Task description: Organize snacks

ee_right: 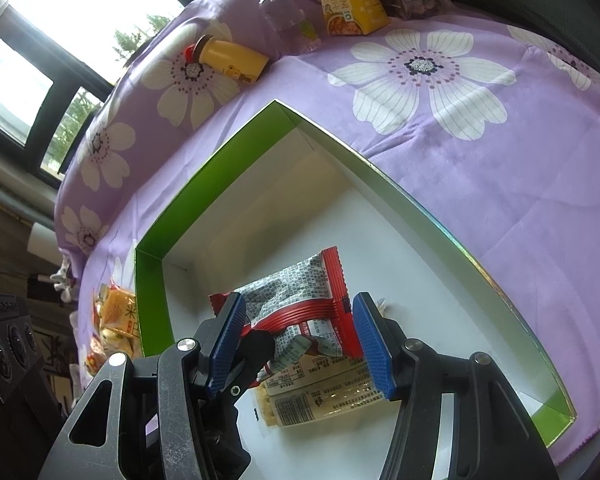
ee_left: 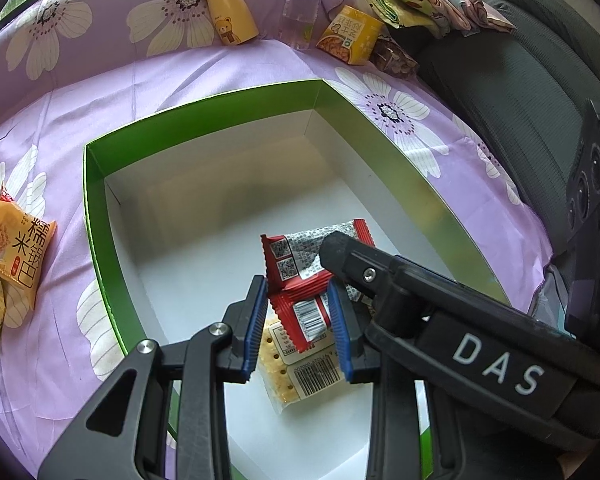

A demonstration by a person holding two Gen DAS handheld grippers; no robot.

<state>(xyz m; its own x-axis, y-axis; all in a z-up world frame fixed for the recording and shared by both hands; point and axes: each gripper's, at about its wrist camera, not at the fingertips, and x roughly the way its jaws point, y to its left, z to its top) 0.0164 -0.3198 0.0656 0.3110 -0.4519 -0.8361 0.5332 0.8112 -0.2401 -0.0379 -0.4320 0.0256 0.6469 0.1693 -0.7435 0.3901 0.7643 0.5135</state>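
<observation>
Both claws over the snack box

Blue-padded, the left gripper hangs over the red snack packet with its jaws apart, pads either side of it; whether they touch is hard to say. Beneath the packet lies a cracker pack on the white floor of the green-walled box. From the other side the right gripper straddles the same packet, also spread. Farther off, yellow snack bags lie on the purple floral cloth, then a yellow bottle
</observation>
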